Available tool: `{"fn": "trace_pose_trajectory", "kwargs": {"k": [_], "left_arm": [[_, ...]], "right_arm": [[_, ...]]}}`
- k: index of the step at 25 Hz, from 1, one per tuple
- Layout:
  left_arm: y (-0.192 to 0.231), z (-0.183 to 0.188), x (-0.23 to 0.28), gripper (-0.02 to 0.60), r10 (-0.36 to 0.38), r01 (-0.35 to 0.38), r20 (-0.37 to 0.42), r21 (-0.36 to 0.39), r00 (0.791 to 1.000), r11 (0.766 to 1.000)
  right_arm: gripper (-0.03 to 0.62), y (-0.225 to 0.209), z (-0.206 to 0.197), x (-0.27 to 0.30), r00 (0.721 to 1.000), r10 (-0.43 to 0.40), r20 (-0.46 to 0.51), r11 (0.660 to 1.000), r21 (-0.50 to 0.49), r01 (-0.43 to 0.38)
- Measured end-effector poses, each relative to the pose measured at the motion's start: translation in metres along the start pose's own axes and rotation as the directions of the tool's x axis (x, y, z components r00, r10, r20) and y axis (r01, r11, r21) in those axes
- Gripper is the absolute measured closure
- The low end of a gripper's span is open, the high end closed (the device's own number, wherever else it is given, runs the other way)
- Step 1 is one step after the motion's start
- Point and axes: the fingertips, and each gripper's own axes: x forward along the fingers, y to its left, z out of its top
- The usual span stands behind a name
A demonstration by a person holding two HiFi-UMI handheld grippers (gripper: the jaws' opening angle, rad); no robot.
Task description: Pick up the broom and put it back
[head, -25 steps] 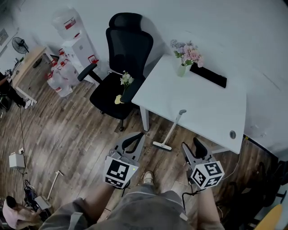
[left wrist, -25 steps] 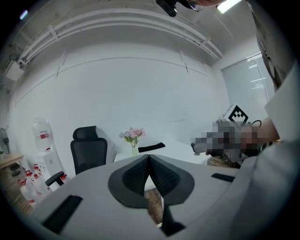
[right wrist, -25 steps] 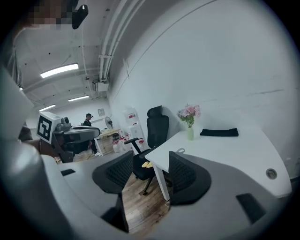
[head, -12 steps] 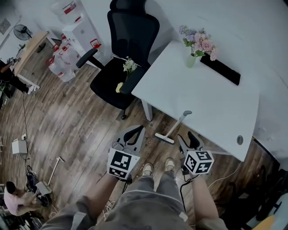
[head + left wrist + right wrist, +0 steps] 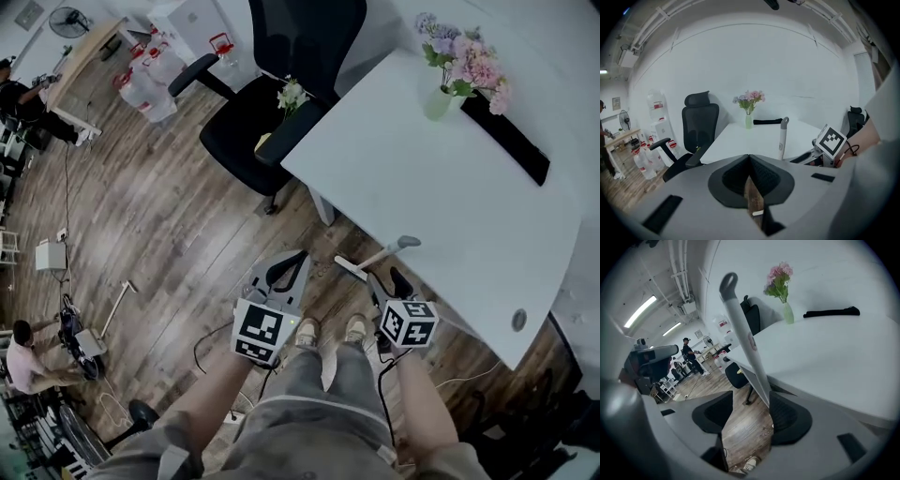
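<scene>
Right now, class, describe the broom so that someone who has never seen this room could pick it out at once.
Find the big white table. Against its near edge, just ahead of the right gripper, leans the broom. It is the only long pale stick there, capped by a grey looped grip, unlike the vase and flat black bar on top.

i'm wearing grey shorts (image 5: 309, 412) and pale shoes (image 5: 307, 330). my left gripper (image 5: 292, 259) and right gripper (image 5: 385, 277) are showing smooth grey shells, with black textured pads (image 5: 766, 176) lining the jaws. each is carrying a white cube (image 5: 260, 330) printed with black square markers at its six o'clock end. a thin black cable (image 5: 382, 389) is trailing from the right one.
</scene>
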Motion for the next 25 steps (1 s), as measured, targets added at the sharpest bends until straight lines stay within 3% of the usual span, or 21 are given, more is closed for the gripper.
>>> {"fn": "trace_pose_trajectory", "kwargs": {"k": [7, 14, 15, 17, 25], "left_arm": [[0.003, -0.048, 0.024, 0.566, 0.052, -0.053, -0.056, -0.022, 0.997, 0.998], [0.01, -0.08, 0.031, 0.566, 0.083, -0.087, -0.086, -0.046, 0.993, 0.995], [0.01, -0.083, 0.031, 0.566, 0.085, -0.09, -0.087, -0.048, 0.993, 0.995], [0.012, -0.088, 0.032, 0.566, 0.085, -0.09, -0.088, -0.053, 0.993, 0.995], [0.013, -0.087, 0.025, 0.566, 0.073, -0.077, -0.077, -0.059, 0.994, 0.995]], "right_arm": [[0.352, -0.026, -0.028, 0.057, 0.999, -0.009, -0.035, 1.0, -0.004, 0.009], [0.355, -0.047, -0.031, 0.089, 0.999, -0.03, -0.017, 0.999, -0.043, 0.03], [0.364, -0.049, -0.031, 0.091, 0.999, -0.035, -0.012, 0.998, -0.057, 0.034], [0.453, -0.051, -0.029, 0.094, 0.999, -0.053, -0.004, 0.993, -0.103, 0.052], [0.485, -0.039, -0.035, 0.074, 0.996, -0.09, -0.009, 0.951, -0.296, 0.083]]}}
